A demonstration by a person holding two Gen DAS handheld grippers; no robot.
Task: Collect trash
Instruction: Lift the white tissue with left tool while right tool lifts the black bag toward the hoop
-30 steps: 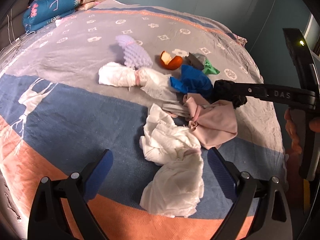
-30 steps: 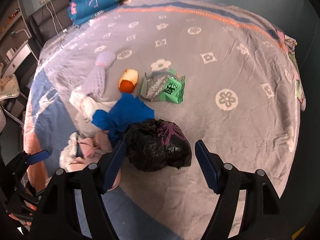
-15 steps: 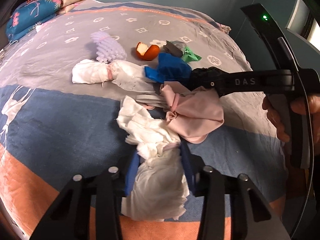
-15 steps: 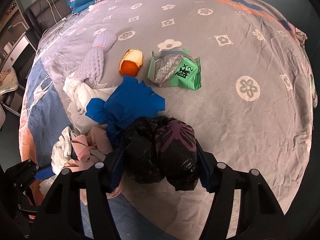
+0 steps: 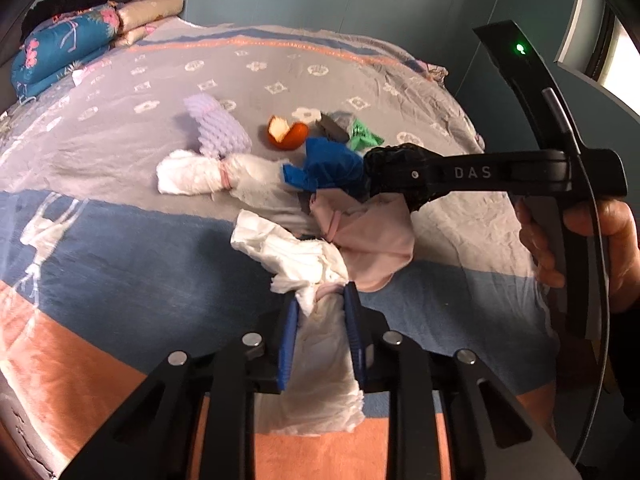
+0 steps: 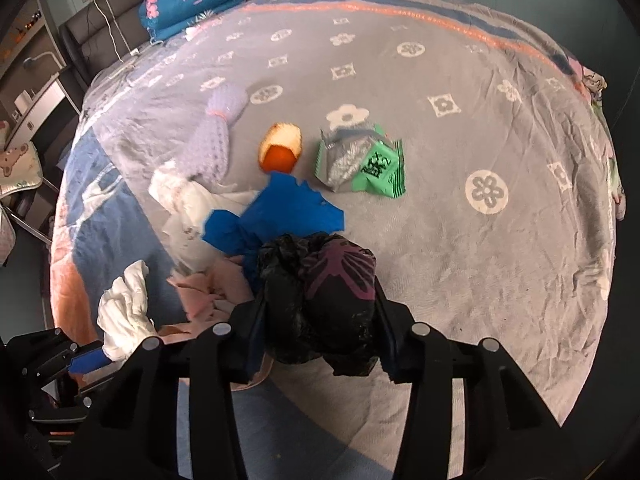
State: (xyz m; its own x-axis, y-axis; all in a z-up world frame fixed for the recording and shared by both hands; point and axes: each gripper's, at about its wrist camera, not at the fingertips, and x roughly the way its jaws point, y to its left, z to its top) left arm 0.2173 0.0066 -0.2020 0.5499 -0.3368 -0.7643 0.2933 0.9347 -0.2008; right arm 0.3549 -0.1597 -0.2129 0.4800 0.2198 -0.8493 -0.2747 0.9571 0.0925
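Observation:
My left gripper (image 5: 320,304) is shut on a crumpled white tissue (image 5: 316,344) at the near edge of the bed. My right gripper (image 6: 320,292) is shut on a black plastic bag (image 6: 320,304); it shows from the side in the left wrist view (image 5: 394,178). Between them lie a pink cloth (image 5: 372,236), blue crumpled paper (image 6: 272,220), an orange peel (image 6: 280,150), a green and silver snack wrapper (image 6: 362,168), a purple foam net (image 5: 218,130) and a white wad tied with a pink band (image 5: 196,176).
The bed cover (image 6: 480,120) is grey with white flowers, blue and orange at the near edge. Folded quilts and pillows (image 5: 72,44) lie at the head. A desk and chair (image 6: 24,140) stand to the left of the bed.
My left gripper moved forward and shut on the white tissue. My right gripper moved forward and shut on the black bag.

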